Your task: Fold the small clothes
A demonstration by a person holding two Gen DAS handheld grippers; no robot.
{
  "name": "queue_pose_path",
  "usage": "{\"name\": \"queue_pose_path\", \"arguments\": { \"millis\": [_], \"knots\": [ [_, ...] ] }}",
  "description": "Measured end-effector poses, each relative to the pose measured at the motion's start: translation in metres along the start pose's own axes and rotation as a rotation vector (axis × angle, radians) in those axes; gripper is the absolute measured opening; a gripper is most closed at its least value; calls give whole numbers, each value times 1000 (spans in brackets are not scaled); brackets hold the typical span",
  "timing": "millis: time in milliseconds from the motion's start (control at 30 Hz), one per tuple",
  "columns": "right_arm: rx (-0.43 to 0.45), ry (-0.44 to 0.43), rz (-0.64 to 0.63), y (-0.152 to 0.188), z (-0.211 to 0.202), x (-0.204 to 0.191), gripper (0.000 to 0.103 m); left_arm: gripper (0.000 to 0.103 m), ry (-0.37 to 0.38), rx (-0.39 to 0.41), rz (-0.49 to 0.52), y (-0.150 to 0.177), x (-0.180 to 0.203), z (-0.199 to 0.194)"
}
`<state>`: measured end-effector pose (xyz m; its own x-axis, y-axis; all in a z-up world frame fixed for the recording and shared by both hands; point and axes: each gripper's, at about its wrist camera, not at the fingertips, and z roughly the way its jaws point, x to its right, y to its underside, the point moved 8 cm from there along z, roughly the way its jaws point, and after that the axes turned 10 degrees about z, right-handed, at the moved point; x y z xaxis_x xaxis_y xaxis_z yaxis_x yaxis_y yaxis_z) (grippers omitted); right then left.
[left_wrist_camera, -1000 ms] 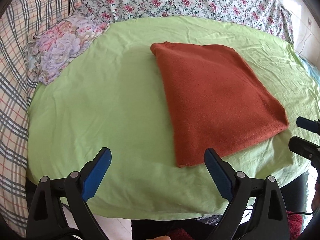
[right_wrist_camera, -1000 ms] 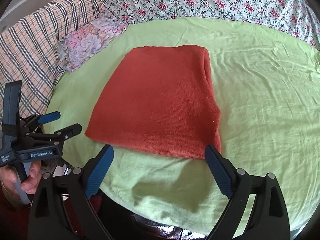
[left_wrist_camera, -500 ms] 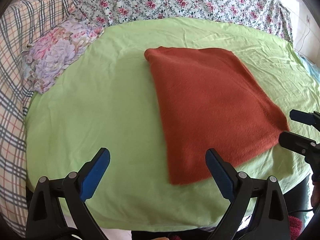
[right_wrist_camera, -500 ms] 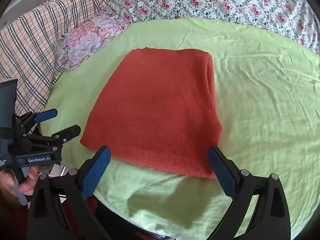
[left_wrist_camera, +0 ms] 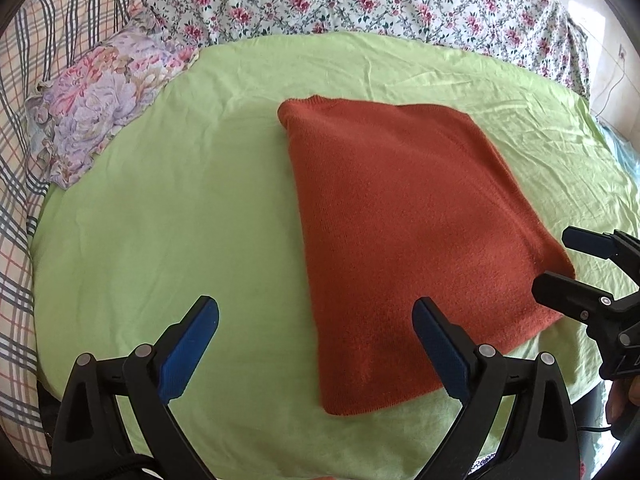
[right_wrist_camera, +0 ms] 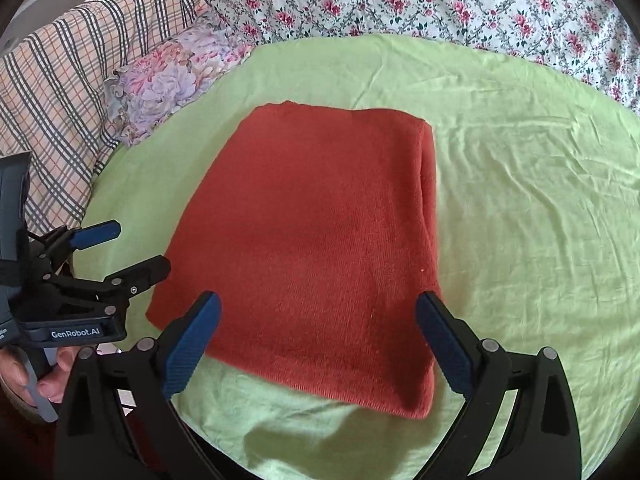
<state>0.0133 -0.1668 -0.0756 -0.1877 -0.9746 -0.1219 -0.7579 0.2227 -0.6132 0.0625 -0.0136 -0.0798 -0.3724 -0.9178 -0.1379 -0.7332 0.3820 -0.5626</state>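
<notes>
A rust-red knitted garment (left_wrist_camera: 404, 232) (right_wrist_camera: 320, 240) lies folded into a flat rectangle on the light green sheet (left_wrist_camera: 168, 216) (right_wrist_camera: 532, 220). My left gripper (left_wrist_camera: 316, 336) hovers open over the garment's near-left corner, empty. It also shows at the left edge of the right wrist view (right_wrist_camera: 132, 252), beside the cloth's left edge. My right gripper (right_wrist_camera: 318, 328) is open above the garment's near edge, holding nothing. In the left wrist view the right gripper (left_wrist_camera: 560, 260) sits at the cloth's right corner.
A purple floral cloth (left_wrist_camera: 100, 100) (right_wrist_camera: 172, 76) lies at the sheet's back left. Plaid fabric (left_wrist_camera: 16, 160) (right_wrist_camera: 56, 80) covers the left side, and a rose-print fabric (left_wrist_camera: 360, 0) (right_wrist_camera: 440, 0) runs along the back. A hand (right_wrist_camera: 36, 372) holds the left gripper's handle.
Both grippers have moved forward and lower toward the garment's near edge, which now looks larger. The garment itself has not moved. Both stayed open.
</notes>
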Motion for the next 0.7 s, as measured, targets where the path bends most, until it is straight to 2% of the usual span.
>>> {"name": "queue_pose_path", "arguments": {
  "millis": [200,700],
  "knots": [
    [-30,-9,0,3,12,-2,98,98,-2,-17,-25,1,-8,6],
    [-11,-28,15,-4,9,-3,98,98,-14,-10,-30,-3,-8,3]
  ]
}}
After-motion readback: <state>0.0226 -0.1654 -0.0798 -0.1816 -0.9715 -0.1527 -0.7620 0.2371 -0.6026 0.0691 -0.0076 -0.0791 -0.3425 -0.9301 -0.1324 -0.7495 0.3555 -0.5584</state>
